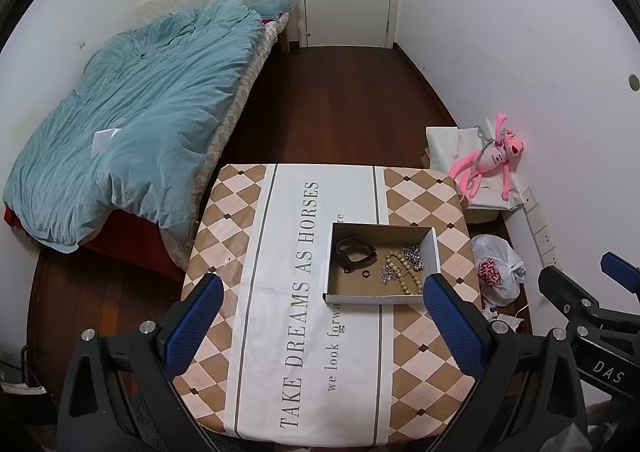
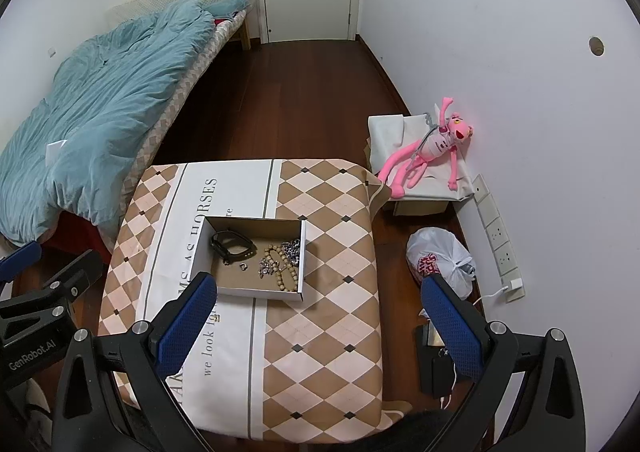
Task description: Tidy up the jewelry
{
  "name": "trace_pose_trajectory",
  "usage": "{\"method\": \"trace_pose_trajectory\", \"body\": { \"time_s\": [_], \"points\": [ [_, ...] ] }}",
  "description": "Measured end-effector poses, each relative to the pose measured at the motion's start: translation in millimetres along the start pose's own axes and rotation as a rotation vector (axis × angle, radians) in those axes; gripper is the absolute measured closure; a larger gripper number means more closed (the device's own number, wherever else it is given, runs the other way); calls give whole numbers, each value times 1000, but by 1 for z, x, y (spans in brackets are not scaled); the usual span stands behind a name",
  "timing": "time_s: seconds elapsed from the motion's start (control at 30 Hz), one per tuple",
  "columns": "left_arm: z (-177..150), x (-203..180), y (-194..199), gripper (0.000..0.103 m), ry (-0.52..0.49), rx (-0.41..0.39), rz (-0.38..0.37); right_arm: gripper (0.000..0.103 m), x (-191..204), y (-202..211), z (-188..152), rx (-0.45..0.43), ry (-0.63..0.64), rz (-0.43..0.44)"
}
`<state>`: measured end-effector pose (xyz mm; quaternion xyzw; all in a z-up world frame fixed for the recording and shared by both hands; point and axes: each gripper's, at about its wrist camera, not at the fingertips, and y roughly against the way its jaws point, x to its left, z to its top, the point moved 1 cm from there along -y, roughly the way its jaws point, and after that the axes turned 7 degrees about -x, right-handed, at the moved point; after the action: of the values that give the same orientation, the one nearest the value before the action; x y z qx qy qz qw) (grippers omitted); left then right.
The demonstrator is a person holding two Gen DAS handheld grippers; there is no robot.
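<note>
Both hand-held grippers wide open and empty above the surface point(image 1: 420, 192)

Ahead of the left hand-held gripper point(image 1: 322, 326), the box point(image 1: 372, 297) holds the dark strap point(image 1: 355, 252), ring point(image 1: 365, 274), then beads point(image 1: 404, 272); the right hand-held gripper point(image 2: 320, 326) risks snagging tangled strands

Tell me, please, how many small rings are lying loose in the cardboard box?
2: one ring by the black strap, another ring just right of it on the box floor. More may hide under the beads.
</note>
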<state>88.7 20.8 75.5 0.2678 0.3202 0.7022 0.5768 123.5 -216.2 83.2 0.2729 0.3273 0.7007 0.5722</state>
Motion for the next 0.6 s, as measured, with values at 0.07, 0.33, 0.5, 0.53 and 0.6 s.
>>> {"method": "trace_pose_trajectory", "body": {
  "time_s": [0.07,0.33,0.5,0.53,0.6],
  "points": [
    [0,1,0,1,0,1,0,0,0,0,0,1,0,0],
    [-1,0,0,1,1,1,0,0,1,0,0,0,-1,0],
    [-2,0,-1,1,1,2,-2,0,0,0,0,1,0,0],
    [-3,0,-1,1,0,2,-2,0,0,0,0,1,-1,0],
    [-4,0,-2,1,0,3,-1,0,0,0,0,2,1,0]
  ]
}}
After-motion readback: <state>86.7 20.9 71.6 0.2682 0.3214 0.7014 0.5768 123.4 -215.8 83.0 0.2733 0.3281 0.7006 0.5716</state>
